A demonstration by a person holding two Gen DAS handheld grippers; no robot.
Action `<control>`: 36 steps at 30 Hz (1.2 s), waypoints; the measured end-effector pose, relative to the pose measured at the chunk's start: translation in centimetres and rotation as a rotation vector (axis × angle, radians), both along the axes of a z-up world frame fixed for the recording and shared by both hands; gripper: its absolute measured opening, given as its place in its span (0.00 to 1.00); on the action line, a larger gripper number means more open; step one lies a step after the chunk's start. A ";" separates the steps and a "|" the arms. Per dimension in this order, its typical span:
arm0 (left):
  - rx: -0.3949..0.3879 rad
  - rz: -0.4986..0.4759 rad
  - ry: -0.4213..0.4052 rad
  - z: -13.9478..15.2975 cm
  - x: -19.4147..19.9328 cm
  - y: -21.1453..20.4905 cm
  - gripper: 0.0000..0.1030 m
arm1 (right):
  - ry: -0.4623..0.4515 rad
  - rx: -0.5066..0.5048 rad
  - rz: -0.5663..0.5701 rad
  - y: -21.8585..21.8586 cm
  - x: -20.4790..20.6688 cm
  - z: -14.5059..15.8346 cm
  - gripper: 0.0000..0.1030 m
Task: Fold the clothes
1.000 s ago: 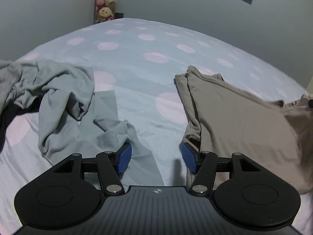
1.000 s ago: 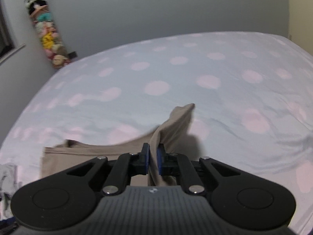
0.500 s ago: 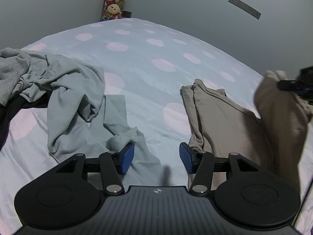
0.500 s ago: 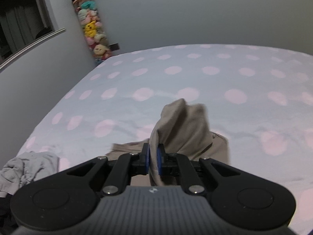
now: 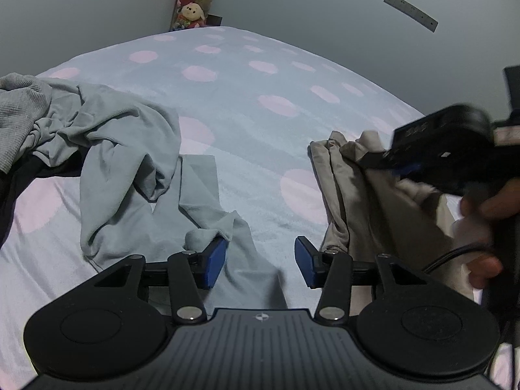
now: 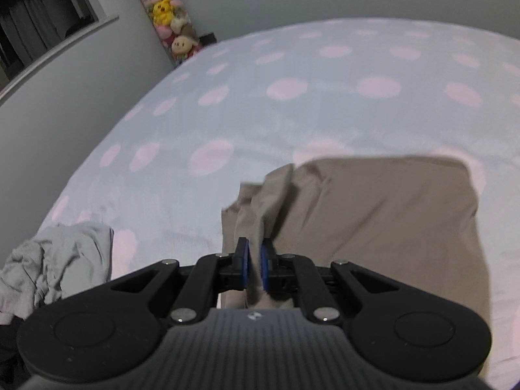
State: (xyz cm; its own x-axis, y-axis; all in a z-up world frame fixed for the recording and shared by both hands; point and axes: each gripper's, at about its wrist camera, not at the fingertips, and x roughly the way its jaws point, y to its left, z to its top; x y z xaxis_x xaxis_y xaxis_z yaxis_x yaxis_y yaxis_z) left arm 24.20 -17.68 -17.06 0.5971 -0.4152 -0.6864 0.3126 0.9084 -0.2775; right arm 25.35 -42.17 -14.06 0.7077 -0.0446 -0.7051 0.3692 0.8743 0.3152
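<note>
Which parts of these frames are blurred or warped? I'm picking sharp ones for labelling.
Left wrist view: the right gripper and the hand holding it are motion-smeared; the bed bulges from fisheye. Right wrist view: the beige garment and bedspread look soft; room dim.

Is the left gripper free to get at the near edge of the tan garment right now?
Probably yes. The left gripper is open and empty, and the tan garment lies just beside its right finger with nothing between. The right gripper pinches a fold farther along.
</note>
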 end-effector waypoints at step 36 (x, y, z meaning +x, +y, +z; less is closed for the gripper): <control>-0.065 -0.119 0.028 1.1 -2.0 -1.3 0.44 | -0.171 0.096 0.109 -2.8 -14.6 -2.0 0.40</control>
